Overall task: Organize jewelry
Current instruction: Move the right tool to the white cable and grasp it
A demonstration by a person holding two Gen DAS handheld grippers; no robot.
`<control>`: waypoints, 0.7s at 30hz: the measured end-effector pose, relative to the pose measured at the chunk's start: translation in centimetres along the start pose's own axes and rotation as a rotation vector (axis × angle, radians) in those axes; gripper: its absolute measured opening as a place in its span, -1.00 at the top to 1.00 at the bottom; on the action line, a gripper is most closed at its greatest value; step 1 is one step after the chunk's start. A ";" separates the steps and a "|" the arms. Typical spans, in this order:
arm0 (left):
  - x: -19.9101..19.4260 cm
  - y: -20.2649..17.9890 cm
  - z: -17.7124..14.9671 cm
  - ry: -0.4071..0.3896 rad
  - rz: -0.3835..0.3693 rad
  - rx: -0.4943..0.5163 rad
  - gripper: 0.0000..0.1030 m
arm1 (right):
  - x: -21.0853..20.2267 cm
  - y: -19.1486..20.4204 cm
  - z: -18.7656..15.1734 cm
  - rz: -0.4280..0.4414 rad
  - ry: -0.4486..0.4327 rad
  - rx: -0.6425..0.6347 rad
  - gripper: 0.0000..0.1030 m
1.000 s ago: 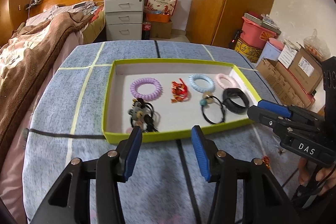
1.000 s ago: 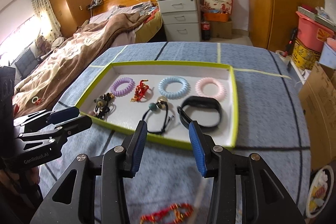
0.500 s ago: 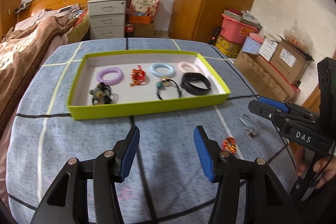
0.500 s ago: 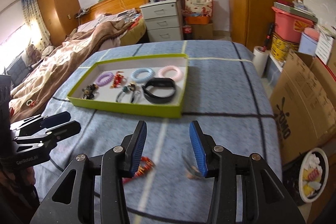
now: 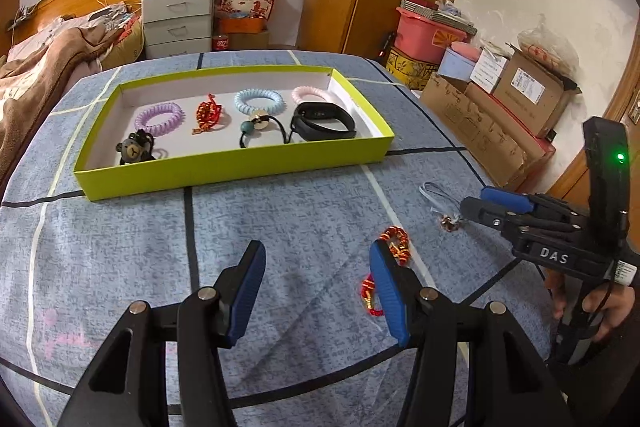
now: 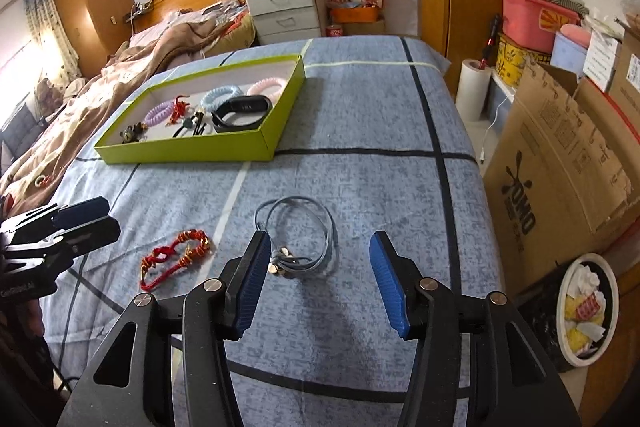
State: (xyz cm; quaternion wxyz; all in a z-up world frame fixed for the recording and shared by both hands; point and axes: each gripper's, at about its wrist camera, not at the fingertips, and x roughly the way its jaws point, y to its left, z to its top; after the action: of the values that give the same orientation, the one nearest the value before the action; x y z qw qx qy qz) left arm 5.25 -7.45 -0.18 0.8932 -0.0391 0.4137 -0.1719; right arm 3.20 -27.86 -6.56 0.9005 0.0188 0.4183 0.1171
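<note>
The left gripper [image 5: 316,291] hovers low over the blue-grey checked surface [image 5: 120,247] with its blue-padded fingers spread wide and nothing between them. A red and gold braided bracelet [image 5: 394,259] lies on the cloth just beside its right finger, partly hidden behind that pad. The right gripper [image 6: 316,283] is likewise spread apart and empty, held above a grey cord bracelet [image 6: 304,235] with small gold beads; the looped cord lies between the two fingers in that view, its beaded end close to the left pad. In the same view the red braided bracelet [image 6: 176,257] lies to the left of the grey one, apart from it.

Farther back stands the lime-green tray [image 5: 224,171] with a white floor. Inside lie a purple spiral hair tie [image 5: 159,115], a red knotted charm [image 5: 208,113], a light blue spiral hair tie [image 5: 259,101], a pink spiral hair tie [image 5: 310,93], a black wristband [image 5: 324,123], a black elastic with teal and gold beads [image 5: 256,131], and a small bear charm [image 5: 134,149] in the near left corner. Both loose bracelets lie outside the tray, well apart from it.
</note>
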 end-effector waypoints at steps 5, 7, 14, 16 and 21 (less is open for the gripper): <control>0.3 -0.3 -0.1 0.011 0.002 0.001 -0.09 | 0.0 1.3 -0.2 0.040 -0.008 -0.071 -0.02; 0.3 -0.2 -0.2 0.013 0.002 -0.007 -0.09 | 0.1 1.9 -0.4 0.042 0.003 -0.106 -0.02; 0.4 0.2 -0.4 0.018 0.004 -0.015 -0.09 | 0.8 2.5 -0.5 0.028 0.023 -0.154 -0.02; 0.5 0.3 -0.5 0.020 0.008 -0.021 -0.09 | 0.7 2.9 -0.6 0.017 0.015 -0.181 -0.02; 0.4 0.2 -0.5 0.025 0.004 -0.016 -0.09 | 1.1 3.7 -0.8 0.039 0.032 -0.226 0.04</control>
State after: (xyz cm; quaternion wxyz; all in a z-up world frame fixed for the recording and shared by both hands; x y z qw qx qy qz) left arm 5.19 -7.34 -0.88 0.8880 -0.0433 0.4261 -0.1675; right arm 2.55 -24.07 -7.39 0.8876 -0.0764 0.4165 0.1813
